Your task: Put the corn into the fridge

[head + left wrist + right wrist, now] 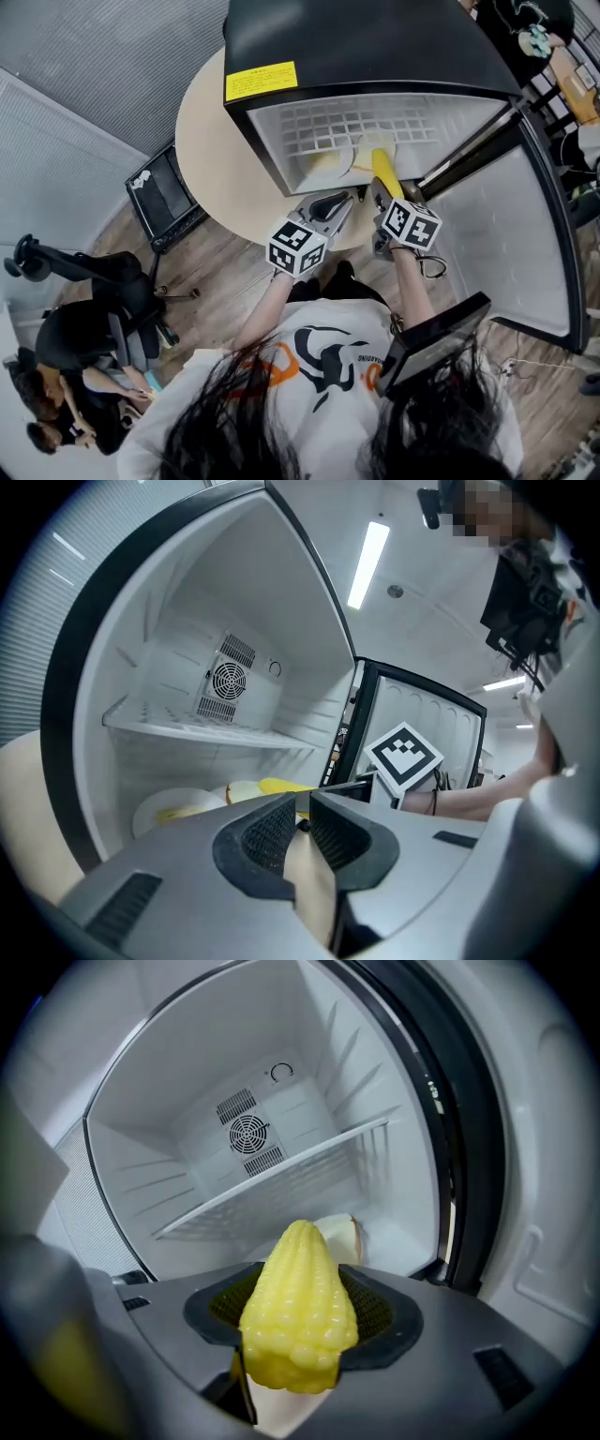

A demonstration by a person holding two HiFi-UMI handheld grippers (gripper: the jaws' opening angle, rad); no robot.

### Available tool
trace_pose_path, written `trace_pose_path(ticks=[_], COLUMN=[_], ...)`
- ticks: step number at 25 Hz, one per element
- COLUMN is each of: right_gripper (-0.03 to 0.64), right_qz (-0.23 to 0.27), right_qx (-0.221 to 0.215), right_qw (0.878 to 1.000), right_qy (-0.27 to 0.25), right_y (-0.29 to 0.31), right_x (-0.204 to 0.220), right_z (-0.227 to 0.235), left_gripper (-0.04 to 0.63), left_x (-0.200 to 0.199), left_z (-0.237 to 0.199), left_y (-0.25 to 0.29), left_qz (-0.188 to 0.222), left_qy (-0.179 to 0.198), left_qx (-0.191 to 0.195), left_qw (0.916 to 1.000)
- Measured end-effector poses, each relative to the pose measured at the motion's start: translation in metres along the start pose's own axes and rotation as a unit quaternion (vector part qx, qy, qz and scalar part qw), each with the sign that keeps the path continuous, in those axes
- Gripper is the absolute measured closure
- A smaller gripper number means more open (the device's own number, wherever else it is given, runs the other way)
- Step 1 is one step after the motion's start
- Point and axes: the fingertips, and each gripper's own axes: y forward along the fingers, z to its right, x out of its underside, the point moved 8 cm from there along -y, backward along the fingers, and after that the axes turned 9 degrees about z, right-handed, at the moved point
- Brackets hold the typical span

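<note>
Head view: a person stands at a small fridge (375,56) on a round table (202,141), with its door (525,244) swung wide.
Right gripper (382,192): jaws wide apart, clamped on the thick end of the corn (384,169).
Corn: its tip points into the fridge's lower compartment, at the opening, below the wire shelf (272,1180).
Left gripper (342,200): jaws drawn almost together with nothing between them; just beside the right gripper at the fridge's front edge.
Fridge floor: a white plate (173,810) with pale food on it.

Fridge (375,37) open wide before us, door (506,234) swung clear on our right, wire shelf (281,1180) roofing the lower bay, plate (172,807) crowding its floor at left.
</note>
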Motion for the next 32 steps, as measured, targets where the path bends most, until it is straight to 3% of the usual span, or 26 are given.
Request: trace_pose_path(ticks=[10, 15, 19, 25, 28, 32], right_gripper=[0.364, 0.364, 0.364, 0.364, 0.364, 0.362], right_qz=[-0.019, -0.006, 0.005, -0.013, -0.026, -0.034], right_qx=[-0.004, -0.001, -0.010, -0.022, -0.026, -0.016], right_qw=[0.991, 0.976, 0.970, 0.945, 0.939, 0.949], right_qy=[-0.136, -0.219, -0.243, -0.327, -0.341, -0.314], right_y=[0.061, 0.075, 0.084, 0.091, 0.092, 0.091], right_x=[-0.010, -0.013, -0.015, -0.004, -0.003, -0.003], right_z=[-0.003, -0.003, -0.003, 0.002, 0.000, 0.001], left_gripper=[0.552, 0.551, 0.551, 0.551, 0.551, 0.551], left_x=[-0.002, -0.001, -0.001, 0.001, 0.001, 0.000], left_z=[-0.008, -0.008, -0.009, -0.006, -0.006, -0.005], left_y=[0.003, -0.001, -0.007, -0.012, -0.014, -0.017], left_qz=[0.006, 0.005, 0.002, -0.003, -0.006, -0.005], left_qy=[0.004, 0.006, 0.007, 0.009, 0.010, 0.010], left_qx=[-0.035, -0.046, -0.053, -0.057, -0.057, -0.053], left_qw=[0.9994, 0.9989, 0.9986, 0.9983, 0.9983, 0.9985])
